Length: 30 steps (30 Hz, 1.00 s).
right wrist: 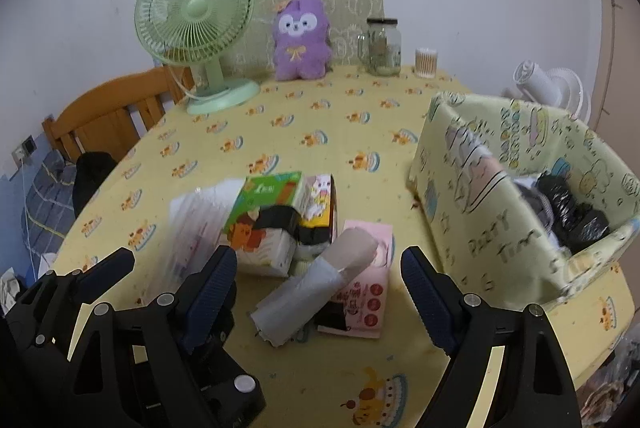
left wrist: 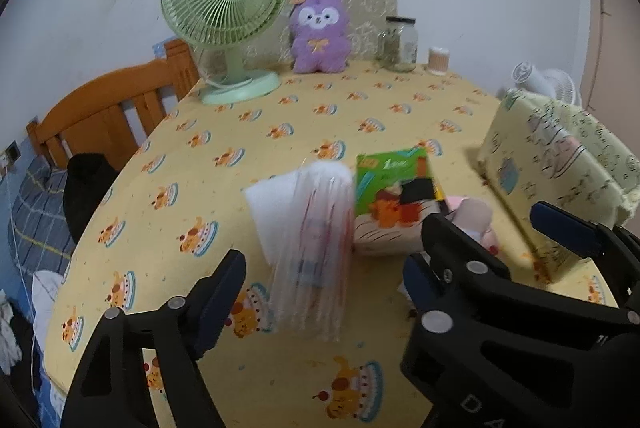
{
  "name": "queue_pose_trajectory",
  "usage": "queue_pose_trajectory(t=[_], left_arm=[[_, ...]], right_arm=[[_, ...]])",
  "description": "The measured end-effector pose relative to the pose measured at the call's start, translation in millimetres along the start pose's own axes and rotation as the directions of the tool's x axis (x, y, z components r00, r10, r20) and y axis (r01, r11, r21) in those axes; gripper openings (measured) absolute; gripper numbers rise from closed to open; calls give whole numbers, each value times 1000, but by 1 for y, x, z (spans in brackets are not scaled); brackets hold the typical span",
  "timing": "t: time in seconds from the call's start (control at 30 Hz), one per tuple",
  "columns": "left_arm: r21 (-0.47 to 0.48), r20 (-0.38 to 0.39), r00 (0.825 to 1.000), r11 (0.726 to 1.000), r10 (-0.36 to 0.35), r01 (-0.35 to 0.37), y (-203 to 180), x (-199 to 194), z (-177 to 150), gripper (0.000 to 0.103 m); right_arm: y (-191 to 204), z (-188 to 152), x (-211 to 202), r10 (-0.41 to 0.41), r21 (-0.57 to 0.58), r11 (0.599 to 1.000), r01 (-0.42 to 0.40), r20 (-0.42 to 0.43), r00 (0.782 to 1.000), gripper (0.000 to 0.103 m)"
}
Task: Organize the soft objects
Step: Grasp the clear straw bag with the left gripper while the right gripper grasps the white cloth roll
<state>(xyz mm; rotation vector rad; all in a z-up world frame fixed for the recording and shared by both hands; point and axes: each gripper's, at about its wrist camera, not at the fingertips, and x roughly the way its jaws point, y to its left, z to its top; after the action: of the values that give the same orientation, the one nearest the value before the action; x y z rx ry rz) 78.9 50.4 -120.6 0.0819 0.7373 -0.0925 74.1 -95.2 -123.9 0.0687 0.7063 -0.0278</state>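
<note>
On the worktop (right wrist: 320, 132), covered in a yellow cloth printed with cake motifs, a small heap of soft goods lies near the front edge. A green tissue pack (right wrist: 262, 216) with an orange cartoon animal leans on a white pack; beside it lies a crinkled clear plastic bag (left wrist: 312, 248) with red markings, blurred in the left view. A grey roll of bags (right wrist: 316, 282) rests diagonally across a pink tissue pack (right wrist: 366, 292). To the right stands a pale-green fabric basket (right wrist: 492, 228) holding black and grey items. The left gripper (left wrist: 324, 292) hovers spread above the plastic bag; the right gripper (right wrist: 320, 280) is spread wide either side of the roll, touching nothing.
</note>
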Motion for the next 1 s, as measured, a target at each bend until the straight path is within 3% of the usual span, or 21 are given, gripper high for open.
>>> queue_pose_trajectory(t=[0.13, 0.37, 0.5, 0.67, 0.73, 0.83, 1.0], left_arm=[[-10, -19, 1000, 1000, 24, -25, 4, 8, -4, 75], [-13, -81, 996, 1000, 22, -23, 5, 26, -9, 46], [-9, -76, 997, 1000, 10, -10, 2, 26, -10, 38], [-13, -77, 997, 1000, 5, -6, -1, 25, -10, 28], [-14, -78, 997, 1000, 1, -2, -2, 25, -10, 26], [-12, -77, 997, 1000, 2, -3, -3, 25, -9, 23], [-19, -69, 998, 1000, 3, -5, -2, 19, -9, 21]], right_arm=[[3, -4, 8, -7, -13, 1000, 7, -22, 1000, 87], [1, -12, 25, -29, 4, 1000, 29, -87, 996, 87], [-1, -14, 30, -31, 14, 999, 32, -98, 995, 85], [-3, -14, 36, -18, 18, 1000, 20, -110, 994, 65], [-3, -13, 36, -23, 9, 1000, 24, -109, 994, 48], [-4, -12, 35, -24, 3, 1000, 24, -107, 994, 35], [-4, -11, 30, -1, 5, 1000, 2, -104, 995, 24]])
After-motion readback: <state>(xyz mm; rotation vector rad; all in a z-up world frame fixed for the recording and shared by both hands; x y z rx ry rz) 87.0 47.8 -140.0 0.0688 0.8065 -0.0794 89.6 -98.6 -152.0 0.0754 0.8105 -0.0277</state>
